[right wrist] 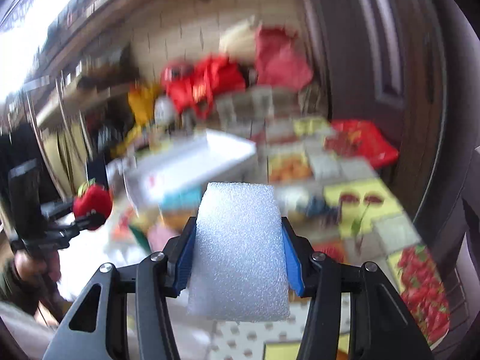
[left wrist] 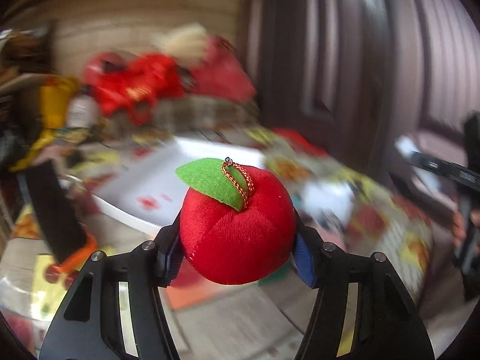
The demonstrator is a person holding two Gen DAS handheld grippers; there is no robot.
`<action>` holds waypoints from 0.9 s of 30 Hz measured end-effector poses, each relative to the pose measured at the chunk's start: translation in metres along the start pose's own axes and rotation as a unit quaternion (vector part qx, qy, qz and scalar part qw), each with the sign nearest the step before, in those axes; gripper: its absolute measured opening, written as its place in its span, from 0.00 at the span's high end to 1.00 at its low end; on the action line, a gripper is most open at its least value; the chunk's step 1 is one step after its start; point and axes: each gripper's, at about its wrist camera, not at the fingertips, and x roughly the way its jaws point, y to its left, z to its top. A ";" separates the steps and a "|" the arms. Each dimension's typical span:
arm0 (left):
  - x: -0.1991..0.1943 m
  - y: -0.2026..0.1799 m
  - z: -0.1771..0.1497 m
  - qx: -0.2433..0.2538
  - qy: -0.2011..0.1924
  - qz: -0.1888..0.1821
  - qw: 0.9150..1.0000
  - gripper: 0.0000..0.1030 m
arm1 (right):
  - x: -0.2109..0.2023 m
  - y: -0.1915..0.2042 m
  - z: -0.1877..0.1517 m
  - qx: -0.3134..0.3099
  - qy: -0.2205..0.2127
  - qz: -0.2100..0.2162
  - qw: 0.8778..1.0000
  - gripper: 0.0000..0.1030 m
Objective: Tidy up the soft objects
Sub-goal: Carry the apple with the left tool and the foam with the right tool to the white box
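My left gripper (left wrist: 237, 249) is shut on a red plush apple (left wrist: 237, 228) with a green felt leaf and a gold loop, held in the air above the table. My right gripper (right wrist: 238, 258) is shut on a white foam block (right wrist: 240, 252), also held up. In the right wrist view the left gripper with the plush apple (right wrist: 93, 202) shows at the left. A white tray (right wrist: 192, 159) lies on the table beyond both grippers; it also shows in the left wrist view (left wrist: 168, 180). The background is blurred.
A fruit-patterned tablecloth (right wrist: 375, 207) covers the table. Red bags (left wrist: 144, 84) and a yellow bag (left wrist: 54, 102) are piled at the back against a pale wall. A red bag (right wrist: 363, 144) lies at the table's far right. A dark door (left wrist: 345, 60) stands to the right.
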 end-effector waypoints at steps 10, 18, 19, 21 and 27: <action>0.048 0.034 -0.025 -0.010 -0.024 0.118 0.993 0.40 | 0.048 0.030 -0.019 -0.009 -0.094 -0.081 0.992 0.49; 0.057 0.042 -0.013 0.010 -0.053 0.145 0.988 0.40 | 0.084 0.067 -0.032 -0.032 -0.049 -0.046 0.997 0.49; 0.059 0.042 -0.011 0.012 -0.057 0.148 0.987 0.40 | 0.086 0.077 -0.033 -0.042 -0.046 -0.038 0.997 0.49; 0.060 0.044 -0.009 0.011 -0.062 0.153 0.986 0.40 | 0.091 0.096 -0.036 -0.063 -0.041 -0.019 0.997 0.49; 0.065 0.071 0.001 -0.006 -0.077 0.177 0.981 0.40 | 0.121 0.154 -0.042 -0.105 -0.009 0.037 0.994 0.50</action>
